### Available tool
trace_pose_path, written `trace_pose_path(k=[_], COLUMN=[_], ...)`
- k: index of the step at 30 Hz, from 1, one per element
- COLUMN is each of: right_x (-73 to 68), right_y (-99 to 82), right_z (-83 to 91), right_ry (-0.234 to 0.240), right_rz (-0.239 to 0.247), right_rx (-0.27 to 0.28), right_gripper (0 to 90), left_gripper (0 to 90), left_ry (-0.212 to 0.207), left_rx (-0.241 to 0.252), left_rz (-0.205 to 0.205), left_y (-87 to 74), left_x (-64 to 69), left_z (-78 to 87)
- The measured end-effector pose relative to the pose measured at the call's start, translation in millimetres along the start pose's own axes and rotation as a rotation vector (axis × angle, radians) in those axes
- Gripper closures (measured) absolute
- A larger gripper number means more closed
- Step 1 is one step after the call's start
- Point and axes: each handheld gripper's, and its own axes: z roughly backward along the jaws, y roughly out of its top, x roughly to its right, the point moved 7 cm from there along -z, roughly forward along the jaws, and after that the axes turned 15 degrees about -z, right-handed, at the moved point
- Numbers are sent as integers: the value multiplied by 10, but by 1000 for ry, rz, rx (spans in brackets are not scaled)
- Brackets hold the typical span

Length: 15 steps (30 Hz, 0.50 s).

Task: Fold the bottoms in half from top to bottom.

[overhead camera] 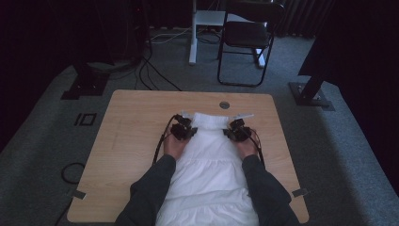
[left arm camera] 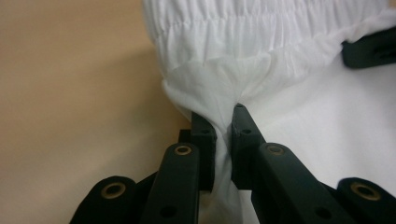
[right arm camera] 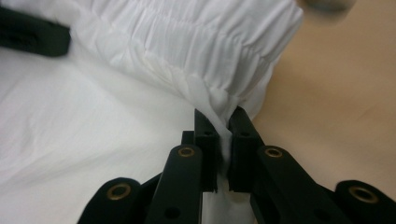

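Note:
A white garment (overhead camera: 209,160) with a gathered elastic band lies flat on the wooden table (overhead camera: 131,122), with the band at the far end. My left gripper (overhead camera: 184,129) pinches the band's left corner; in the left gripper view its jaws (left arm camera: 219,114) are shut on a bunched fold of the white cloth (left arm camera: 261,42). My right gripper (overhead camera: 237,131) holds the band's right corner, and in the right gripper view it (right arm camera: 219,116) is shut on the gathered edge (right arm camera: 187,42). Each gripper view also has the other gripper at the far side of the band, the right gripper (left arm camera: 369,46) and the left gripper (right arm camera: 32,35).
A round grommet hole (overhead camera: 224,105) sits in the table near its far edge. Beyond the table stand a black folding chair (overhead camera: 244,37) and a white desk leg (overhead camera: 193,33). Cables (overhead camera: 150,75) run across the grey carpet, and dark stand bases flank the table.

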Motion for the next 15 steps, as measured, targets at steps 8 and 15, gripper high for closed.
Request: trace_pose_path(k=[8, 15], right_x=[-141, -209], right_y=[1008, 1263], right_z=[715, 1050], right_ry=[-54, 3], right_rz=[117, 105], right_rx=[261, 313], right_gripper=[846, 844], left_gripper=[839, 838], left_ry=[88, 94], left_rx=[184, 211], left_rz=[-112, -170], left_y=[966, 1302], left_x=[-255, -276], left_z=[588, 889])
